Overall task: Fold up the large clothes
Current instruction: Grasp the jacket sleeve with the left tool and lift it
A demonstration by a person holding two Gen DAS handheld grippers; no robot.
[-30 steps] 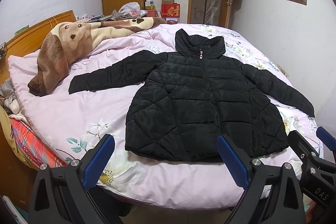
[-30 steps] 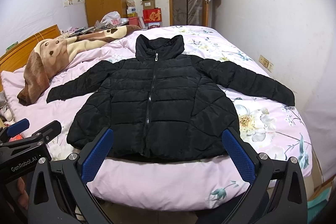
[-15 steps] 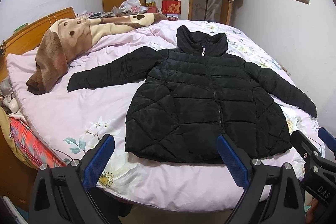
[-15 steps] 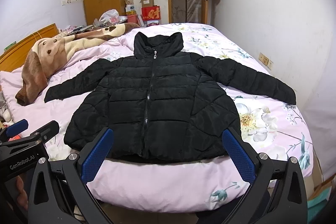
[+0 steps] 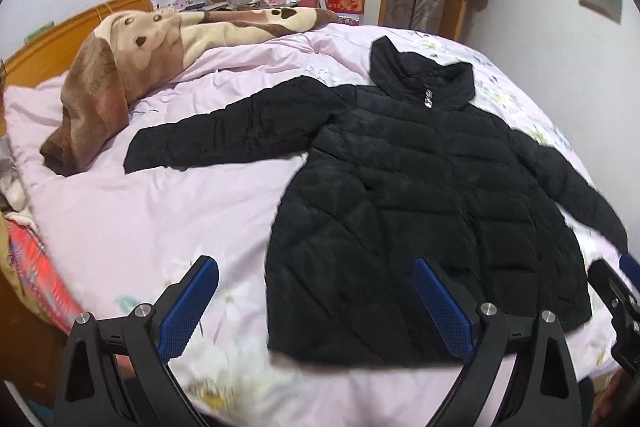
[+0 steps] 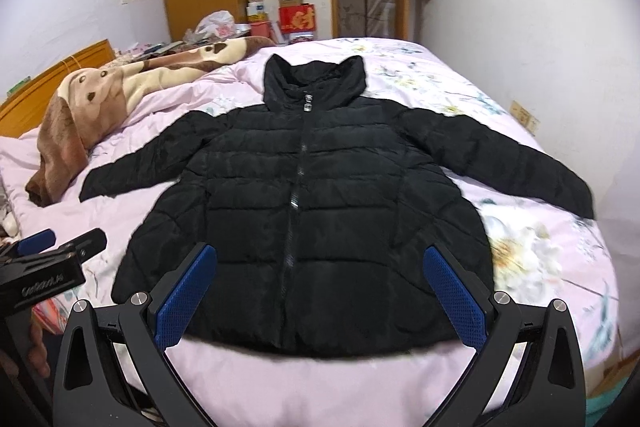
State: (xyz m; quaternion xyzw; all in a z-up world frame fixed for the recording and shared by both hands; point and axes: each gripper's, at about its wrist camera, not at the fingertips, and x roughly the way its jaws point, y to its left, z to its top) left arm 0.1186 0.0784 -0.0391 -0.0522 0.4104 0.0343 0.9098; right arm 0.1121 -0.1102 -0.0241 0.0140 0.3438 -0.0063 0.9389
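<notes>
1. Lying flat on the pink bedspread (image 6: 256, 379), the black jacket (image 6: 320, 211) points collar away, sleeves spread sideways.
2. Left gripper (image 5: 316, 307): fingers wide apart, empty.
3. Right gripper (image 6: 320, 291): likewise spread, holding nothing.

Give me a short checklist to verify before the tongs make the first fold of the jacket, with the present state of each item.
1. Jacket lies flat, front up: ok.
2. Zip closed to the collar: ok.
3. Both sleeves spread out, left sleeve and right sleeve: ok.
4. Left tongs open and empty: ok.
5. Right tongs open and empty: ok.
6. Blanket apart from the left sleeve: ok, though near the cuff.
</notes>
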